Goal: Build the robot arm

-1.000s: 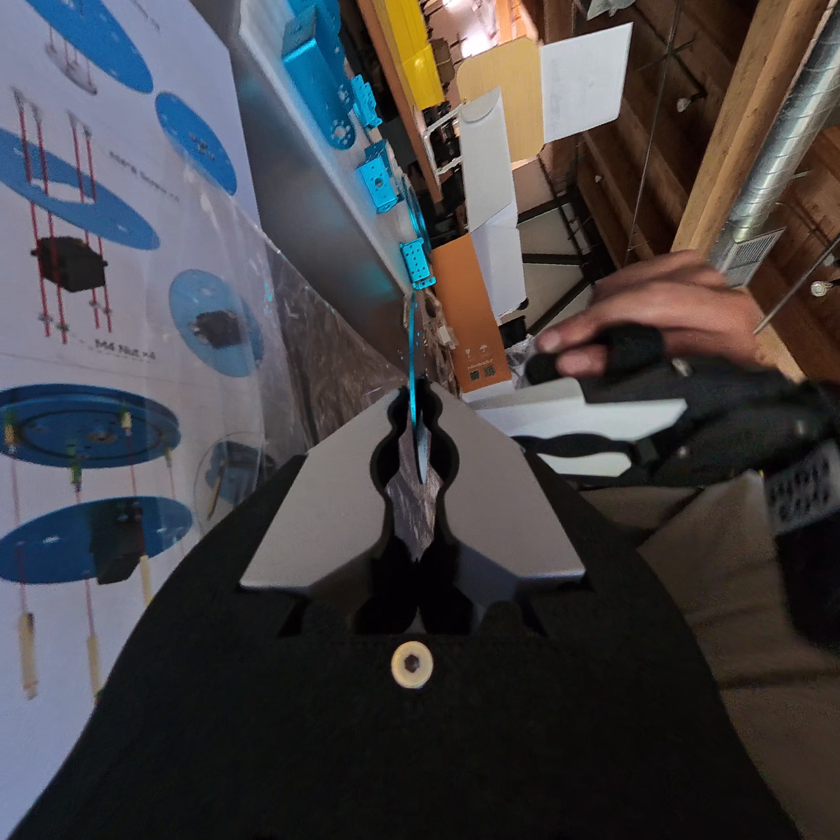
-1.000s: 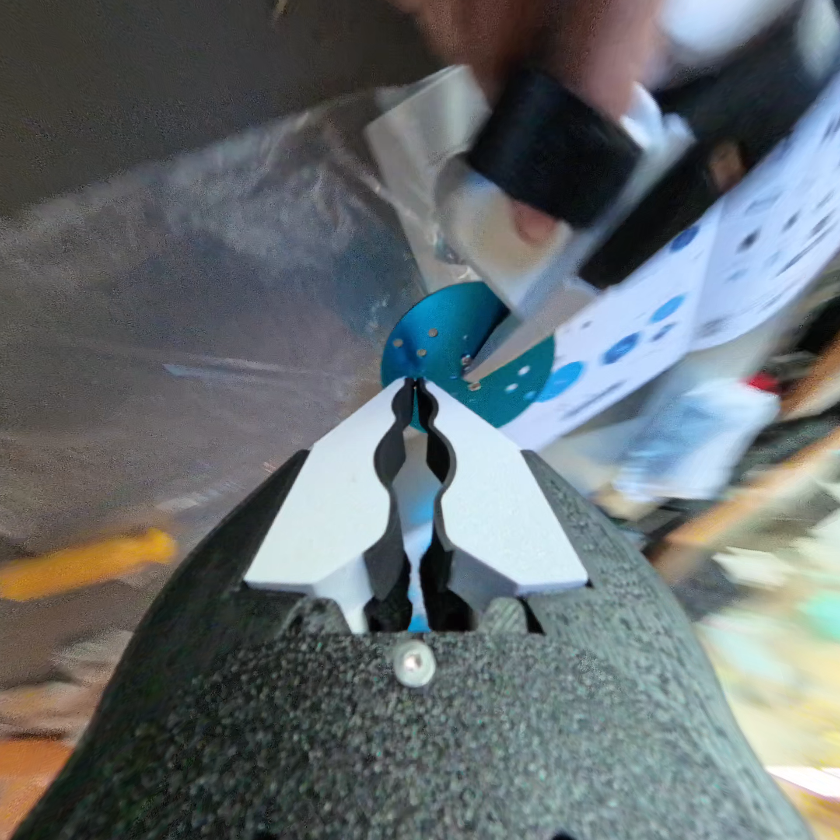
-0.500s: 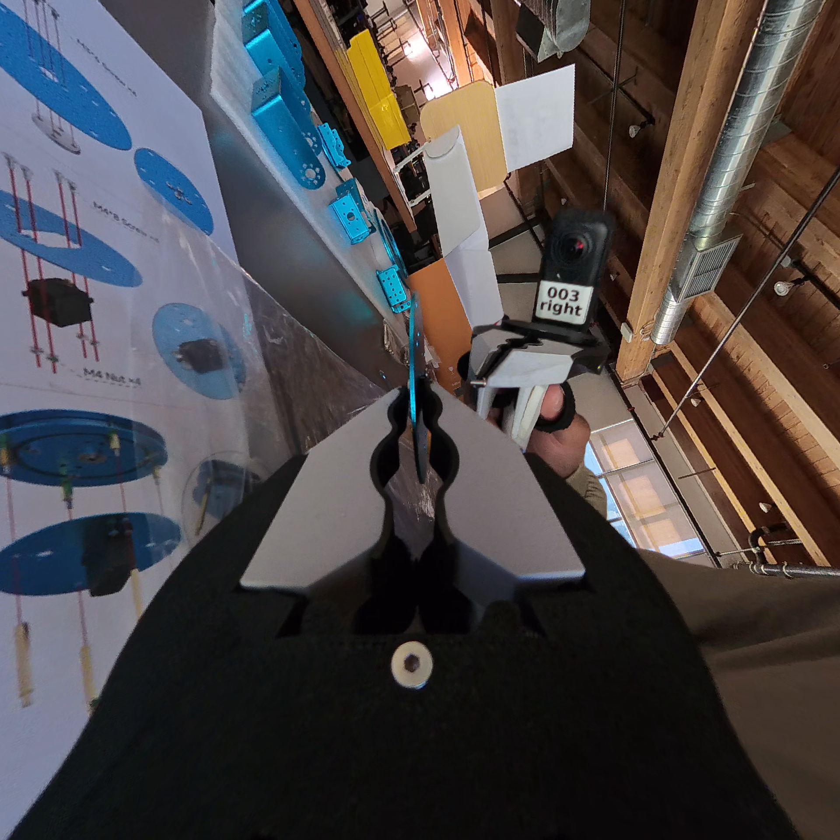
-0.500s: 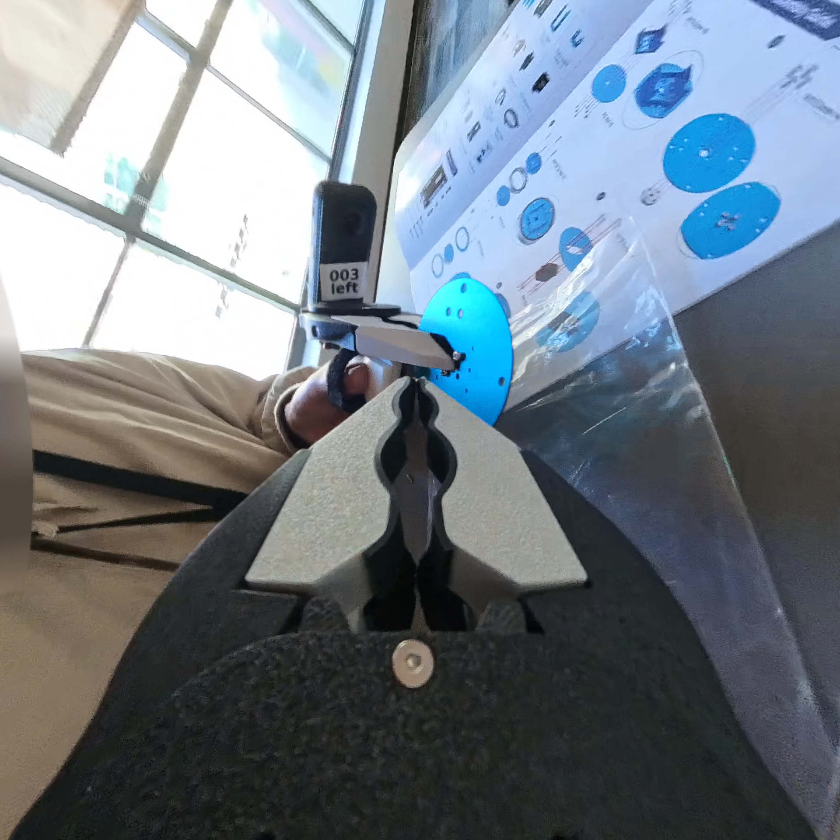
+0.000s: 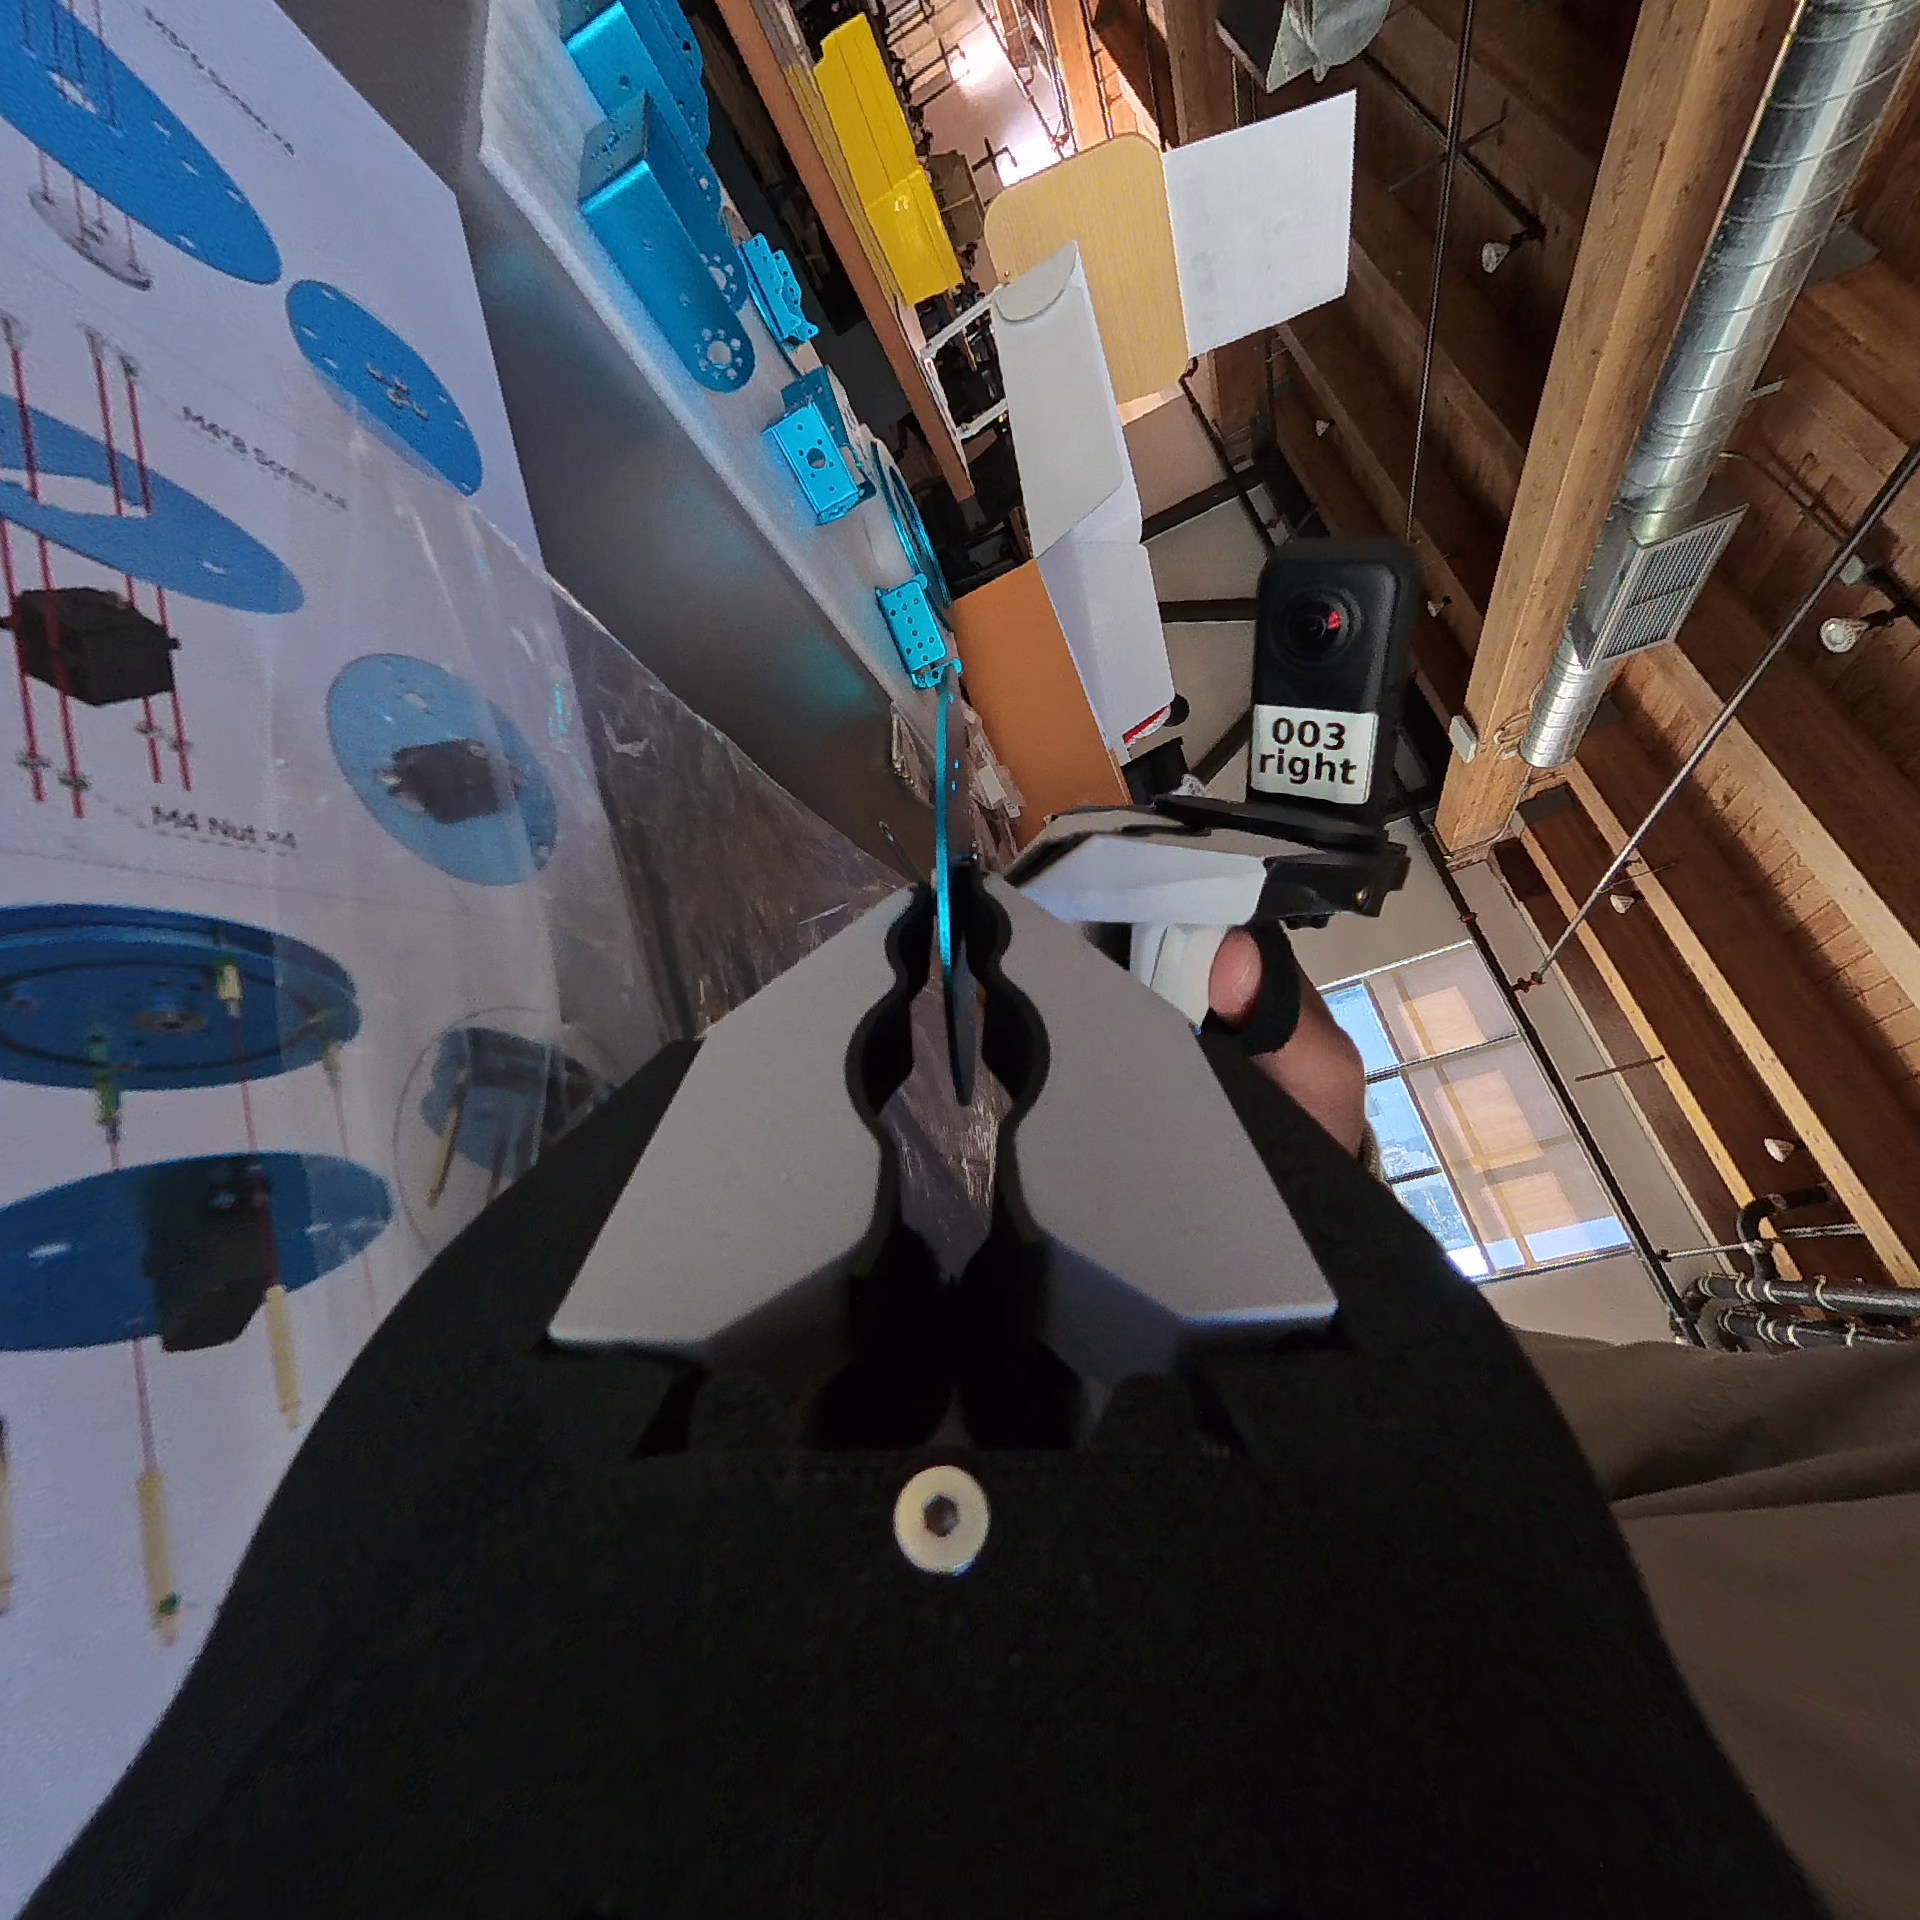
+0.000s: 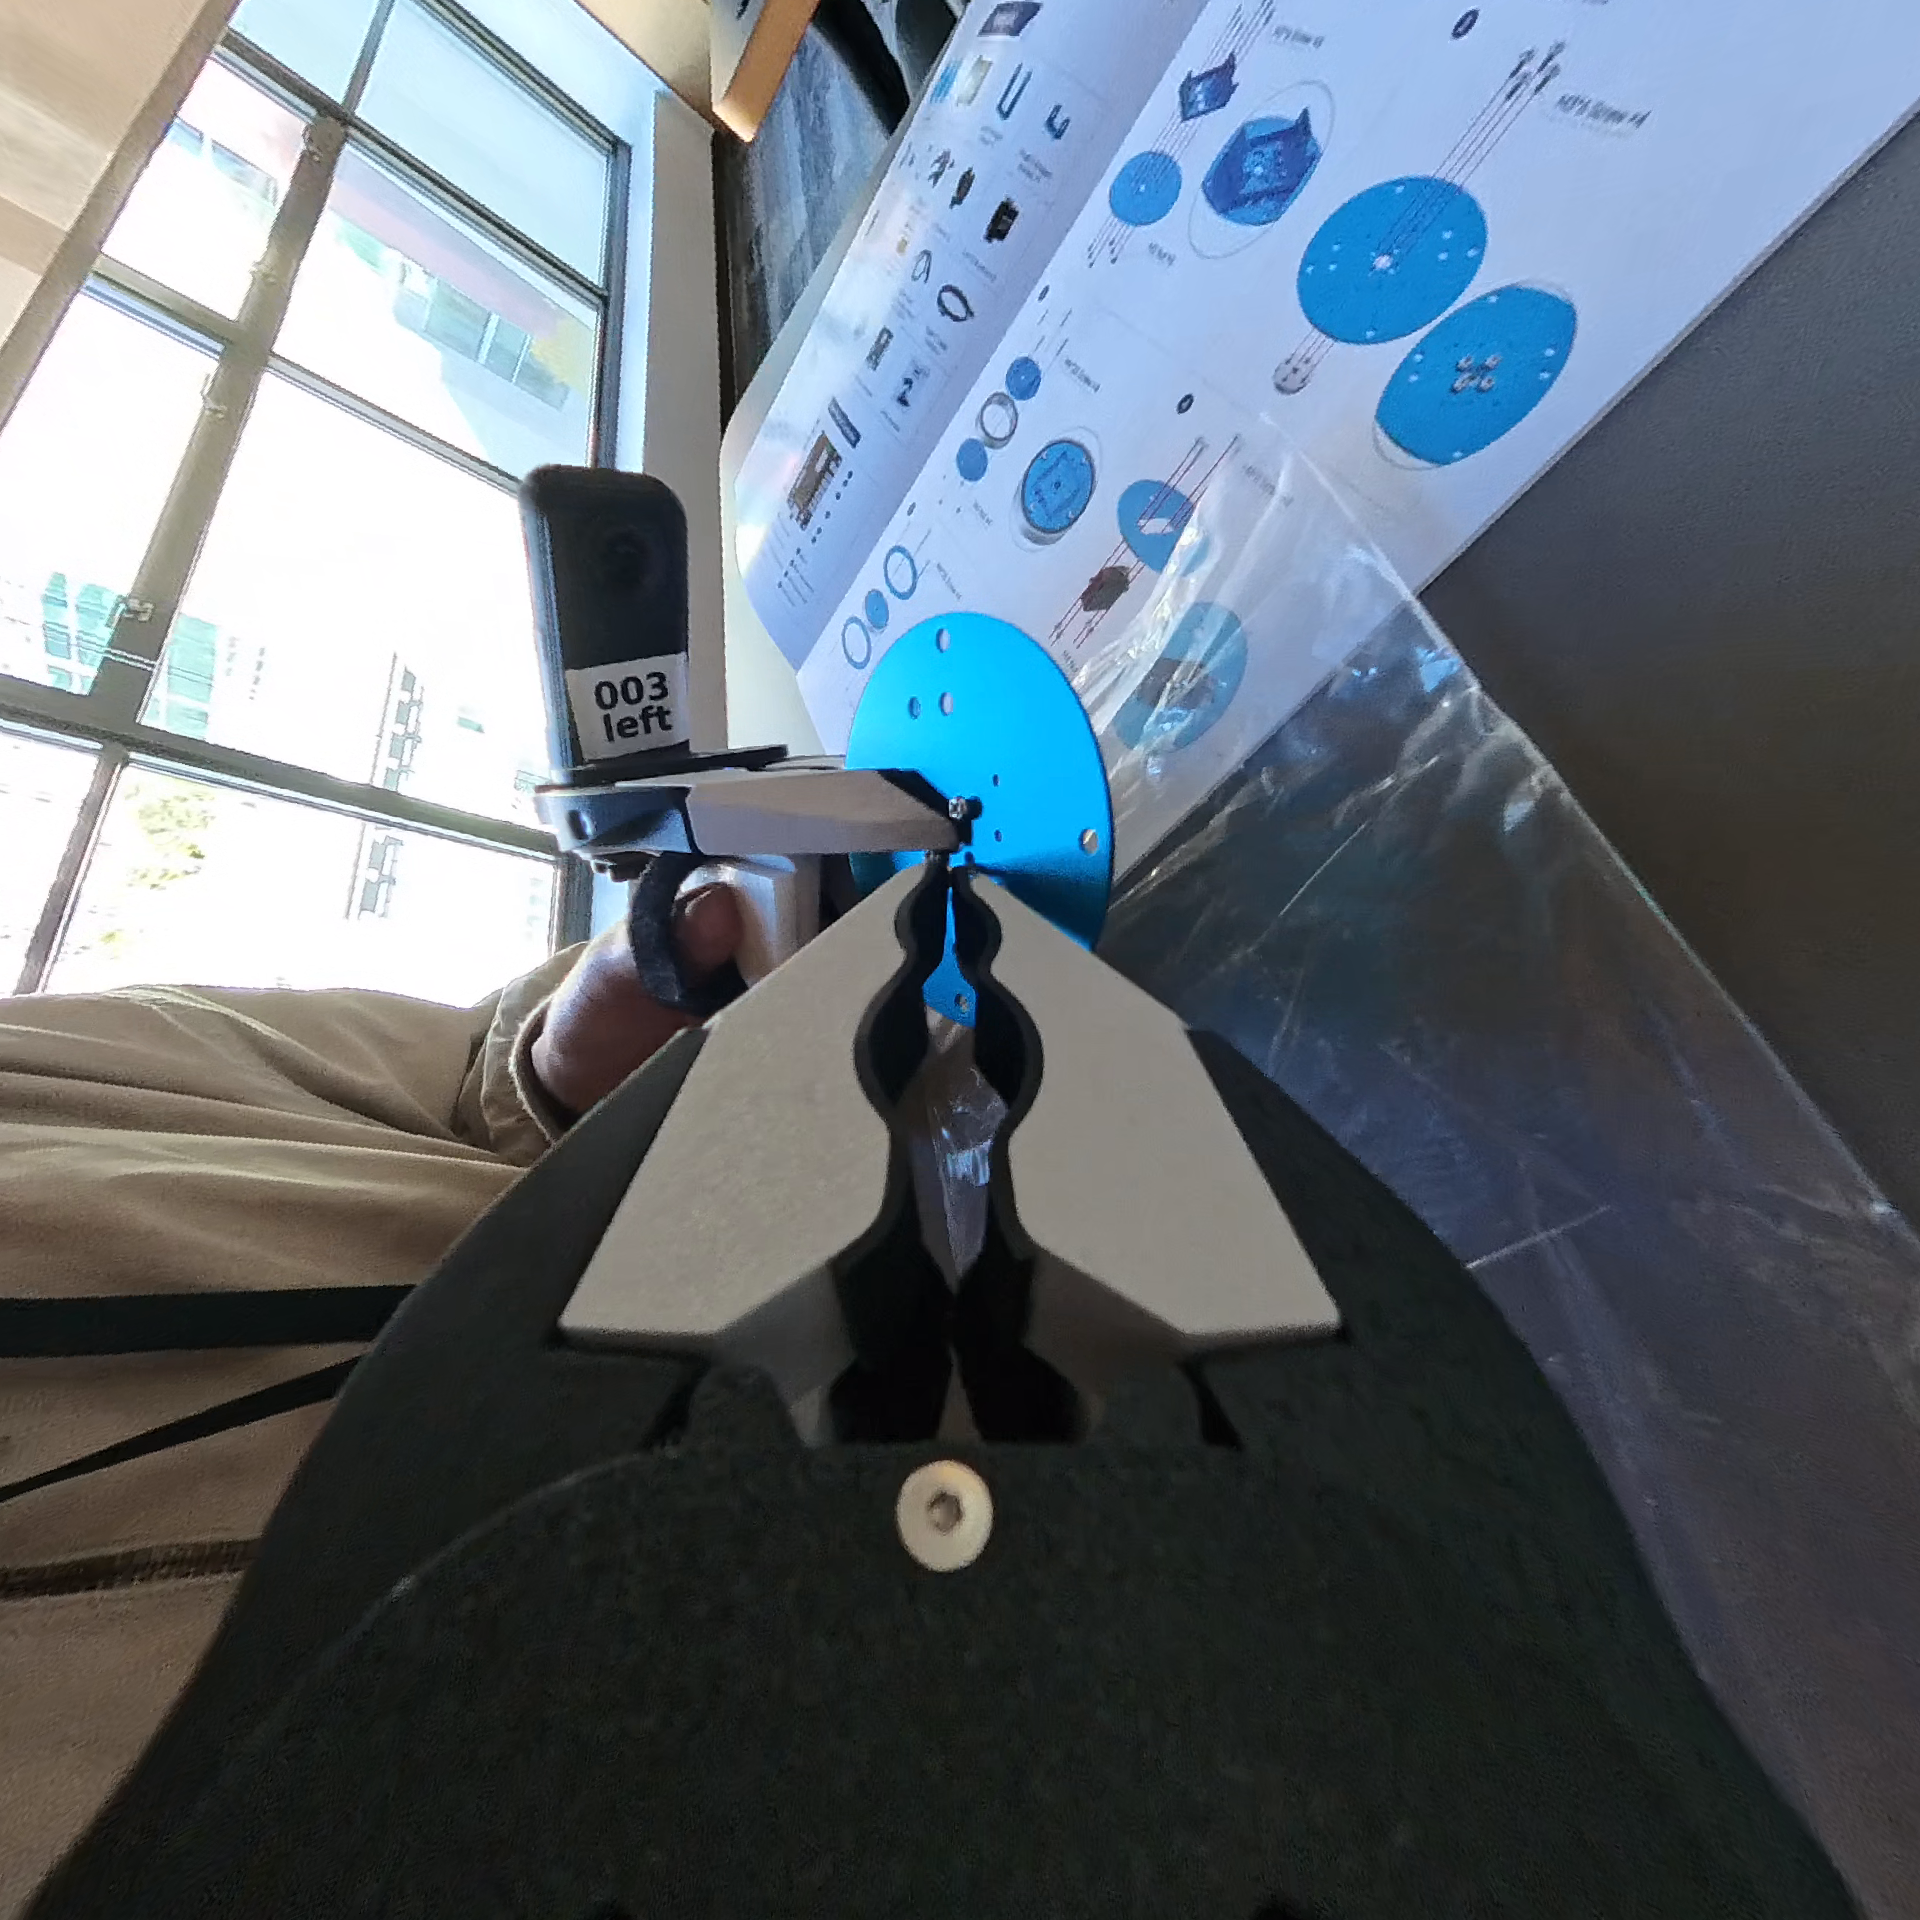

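Spread well left of the blue round plate [image 5: 941, 769]: a printed assembly sheet [image 5: 260, 644], its near part under a clear plastic bag [image 5: 675, 831]. Strewn beyond the plate along the grey tabletop [image 5: 644, 520]: blue metal brackets [image 5: 816, 468]. Stood on edge in the left tongs [image 5: 951, 883], which were squeezed shut on the plate's rim so that only its thin side showed from that wrist. Met the plate's flat face just right of that grip: the right tongs [image 6: 951, 871], tips drawn together to a hairline. Could not tell whether anything small was pinched there. Sat further right of the plate, atop the right tongs: a black camera [image 5: 1330, 644]. Curled under it through a black strap: a hand [image 5: 1288, 1029].
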{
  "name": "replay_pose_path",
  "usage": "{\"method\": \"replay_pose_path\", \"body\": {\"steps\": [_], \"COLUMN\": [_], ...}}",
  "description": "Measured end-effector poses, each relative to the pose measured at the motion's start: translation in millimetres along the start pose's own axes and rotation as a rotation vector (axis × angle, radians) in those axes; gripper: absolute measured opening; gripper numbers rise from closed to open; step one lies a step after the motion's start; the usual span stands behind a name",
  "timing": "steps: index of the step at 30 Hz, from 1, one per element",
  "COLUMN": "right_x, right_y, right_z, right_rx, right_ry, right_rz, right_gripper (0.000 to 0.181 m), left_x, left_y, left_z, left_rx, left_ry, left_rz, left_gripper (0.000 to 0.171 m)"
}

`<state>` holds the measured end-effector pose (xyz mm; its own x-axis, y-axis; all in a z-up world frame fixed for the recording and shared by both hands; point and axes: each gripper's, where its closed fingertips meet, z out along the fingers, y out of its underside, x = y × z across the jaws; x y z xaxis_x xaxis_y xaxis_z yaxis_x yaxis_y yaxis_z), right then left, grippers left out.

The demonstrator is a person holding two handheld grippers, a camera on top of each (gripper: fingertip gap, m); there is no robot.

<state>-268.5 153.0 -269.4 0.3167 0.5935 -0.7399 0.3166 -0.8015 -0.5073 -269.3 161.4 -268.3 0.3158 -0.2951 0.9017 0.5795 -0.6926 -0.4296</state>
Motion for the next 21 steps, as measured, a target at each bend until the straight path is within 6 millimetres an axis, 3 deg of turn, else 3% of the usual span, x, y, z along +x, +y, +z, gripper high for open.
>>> {"method": "replay_pose_path", "body": {"steps": [21], "right_x": [7.5], "right_y": [2.8], "right_z": [2.6], "right_rx": [-0.044], "right_ry": [0.150], "right_rz": [-0.102], "right_gripper": [0.000], "left_x": [-5.1], "left_y": [3.8], "left_z": [3.1], "left_rx": [-0.039], "left_ry": [-0.018], "left_rz": [-0.041], "left_gripper": [0.006]}}
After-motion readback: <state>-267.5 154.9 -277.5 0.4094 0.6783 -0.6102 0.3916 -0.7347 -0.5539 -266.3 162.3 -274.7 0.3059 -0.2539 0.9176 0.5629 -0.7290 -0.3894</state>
